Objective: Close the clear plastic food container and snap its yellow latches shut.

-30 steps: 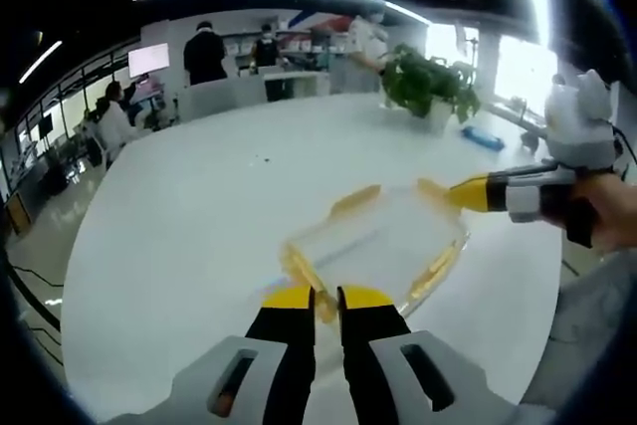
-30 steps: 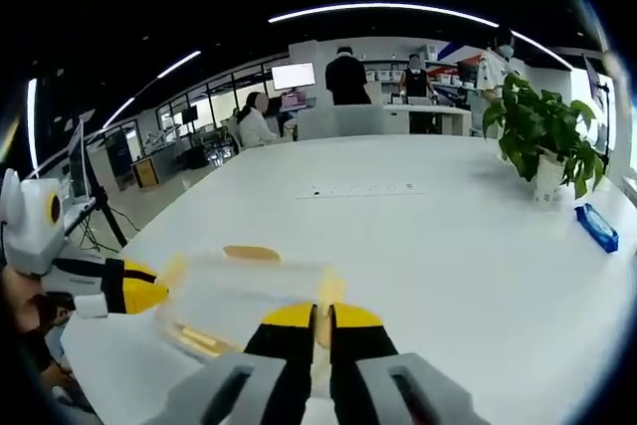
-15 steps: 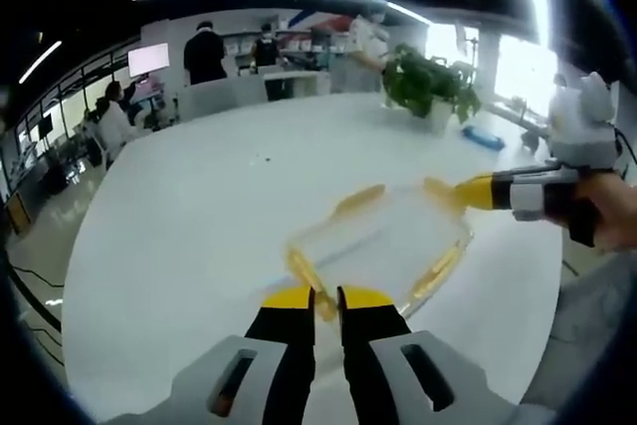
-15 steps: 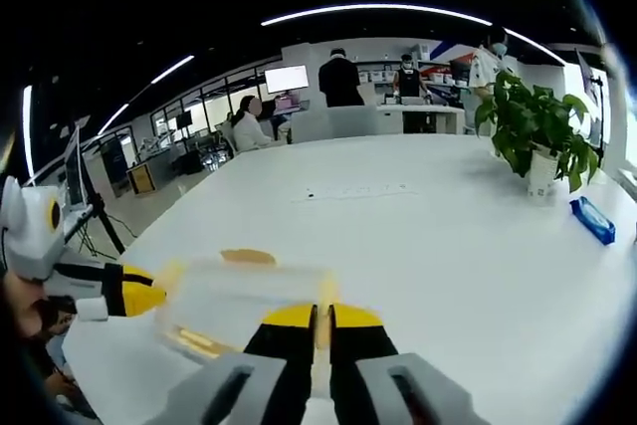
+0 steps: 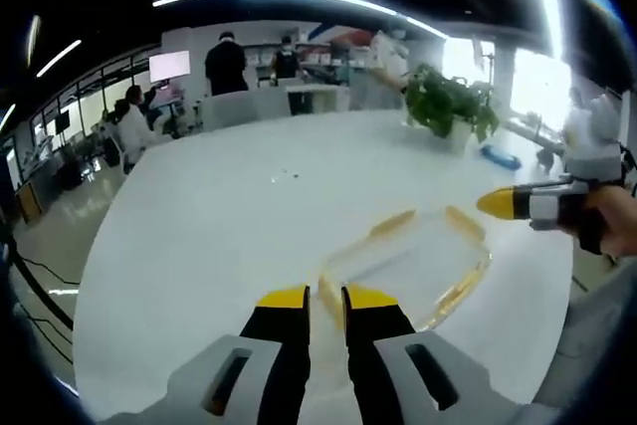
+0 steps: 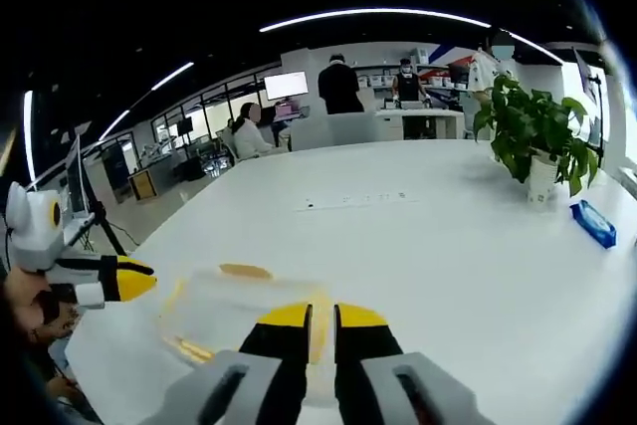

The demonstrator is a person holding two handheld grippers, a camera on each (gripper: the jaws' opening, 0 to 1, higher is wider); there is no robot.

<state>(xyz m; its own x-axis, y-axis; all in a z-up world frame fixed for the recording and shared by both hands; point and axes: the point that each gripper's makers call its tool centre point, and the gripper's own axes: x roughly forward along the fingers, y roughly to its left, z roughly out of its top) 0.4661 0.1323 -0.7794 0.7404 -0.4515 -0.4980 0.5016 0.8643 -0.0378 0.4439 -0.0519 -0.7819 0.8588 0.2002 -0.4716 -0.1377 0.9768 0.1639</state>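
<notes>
On the white table (image 5: 199, 206) the clear container (image 5: 408, 266) sits with its lid on; yellow latches (image 5: 394, 224) look folded in, though I can't confirm they clicked. Left gripper (image 5: 325, 298) and right gripper (image 6: 320, 317), jaws slightly parted, grasp nothing

Clear container (image 5: 410, 264) with yellow latches (image 5: 394, 225) on a white worktop (image 5: 219, 216); both tools (image 5: 324, 298) black, yellow-tipped.
</notes>
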